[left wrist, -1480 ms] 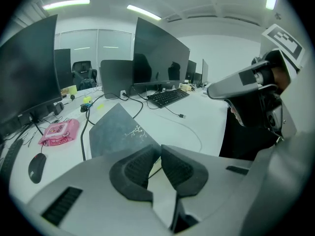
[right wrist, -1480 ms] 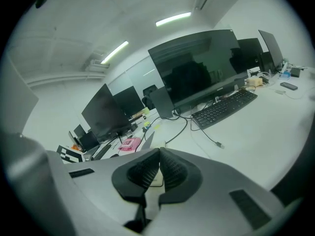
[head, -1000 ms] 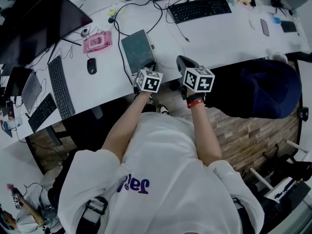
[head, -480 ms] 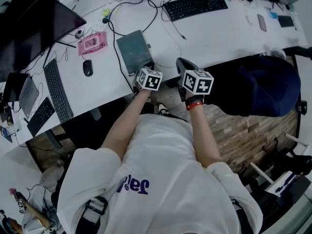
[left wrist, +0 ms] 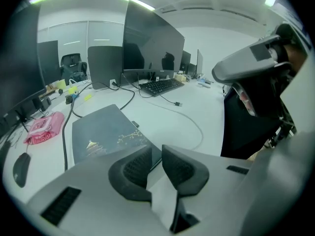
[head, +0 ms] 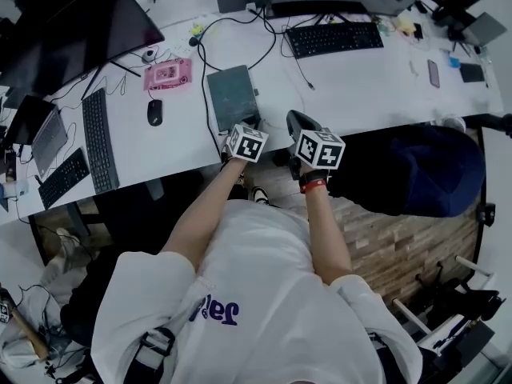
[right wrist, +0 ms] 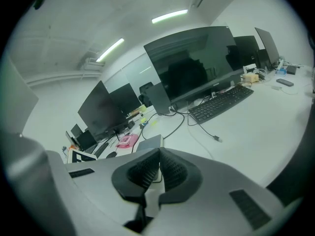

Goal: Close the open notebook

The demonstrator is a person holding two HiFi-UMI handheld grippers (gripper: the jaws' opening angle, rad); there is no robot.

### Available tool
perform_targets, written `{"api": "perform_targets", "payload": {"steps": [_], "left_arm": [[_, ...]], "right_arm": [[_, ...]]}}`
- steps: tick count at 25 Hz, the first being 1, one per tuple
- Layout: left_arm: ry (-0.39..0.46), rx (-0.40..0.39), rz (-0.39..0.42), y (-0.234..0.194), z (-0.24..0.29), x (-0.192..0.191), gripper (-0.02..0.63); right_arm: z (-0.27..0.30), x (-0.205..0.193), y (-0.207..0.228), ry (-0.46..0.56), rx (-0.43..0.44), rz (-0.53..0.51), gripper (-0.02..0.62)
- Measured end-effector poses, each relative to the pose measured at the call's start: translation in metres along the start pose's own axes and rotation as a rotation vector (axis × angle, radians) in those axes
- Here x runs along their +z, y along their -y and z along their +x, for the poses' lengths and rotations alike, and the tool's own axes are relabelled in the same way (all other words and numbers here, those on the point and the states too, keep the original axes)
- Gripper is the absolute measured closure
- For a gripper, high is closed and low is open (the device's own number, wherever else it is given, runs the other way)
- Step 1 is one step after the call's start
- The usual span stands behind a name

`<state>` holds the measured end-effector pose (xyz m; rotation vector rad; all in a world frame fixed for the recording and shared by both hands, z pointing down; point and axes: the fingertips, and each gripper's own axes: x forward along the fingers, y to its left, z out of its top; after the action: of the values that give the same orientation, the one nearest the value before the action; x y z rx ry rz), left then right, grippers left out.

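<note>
The notebook (head: 232, 97) lies flat on the desk (head: 344, 70) with its cover shut, so the closing appears complete. Your left gripper (left wrist: 156, 156) sits at its near corner, jaws narrowly apart and empty. Your right gripper (right wrist: 159, 157) has its jaws together on nothing. Judge only withdrawal as left.

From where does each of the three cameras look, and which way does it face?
Head view: on the person's head, facing steeply down at the desk; shows forearms, shirt, left claw, right claw.
Left gripper view: on the left claw, facing along its slightly parted jaws over the closed notebook.
Right gripper view: on the right claw, facing across the desk toward monitors; its jaws meet.
Shared: all three show the notebook.
</note>
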<state>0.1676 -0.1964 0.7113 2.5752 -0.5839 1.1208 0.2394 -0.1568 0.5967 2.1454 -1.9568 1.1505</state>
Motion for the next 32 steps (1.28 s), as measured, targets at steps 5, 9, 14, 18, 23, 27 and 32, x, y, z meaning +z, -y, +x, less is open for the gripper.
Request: {"api": "perform_targets", "payload": {"steps": [5,9,14,18,23,27,32], "left_arm": [[0.106,0.032,-0.074,-0.015,-0.038,0.021,0.534],[0.203,0.071,-0.134,-0.037,-0.077,0.037,0.534],[0.307,0.118,-0.234,-0.061,-0.132,0.049,0.534],[0.407,0.168,-0.283,-0.076,-0.18,0.061,0.538],[0.492,0.241,-0.294,-0.087,-0.227,0.063,0.556],[0.547,0.294,-0.308,-0.089,-0.252,0.059,0.566],[0.596,0.333,-0.306,-0.093,-0.276,0.056,0.58]], "right_arm": [[0.004,0.01,-0.024,0.006,0.055,-0.042,0.585],[0.01,0.016,-0.046,0.011,0.101,-0.072,0.584],[0.012,0.017,-0.077,0.014,0.159,-0.108,0.584],[0.01,0.02,-0.097,0.031,0.195,-0.126,0.583],[-0.001,0.029,-0.115,0.071,0.212,-0.179,0.583],[-0.013,0.037,-0.121,0.11,0.207,-0.226,0.583],[-0.028,0.047,-0.127,0.173,0.151,-0.363,0.583]]}}
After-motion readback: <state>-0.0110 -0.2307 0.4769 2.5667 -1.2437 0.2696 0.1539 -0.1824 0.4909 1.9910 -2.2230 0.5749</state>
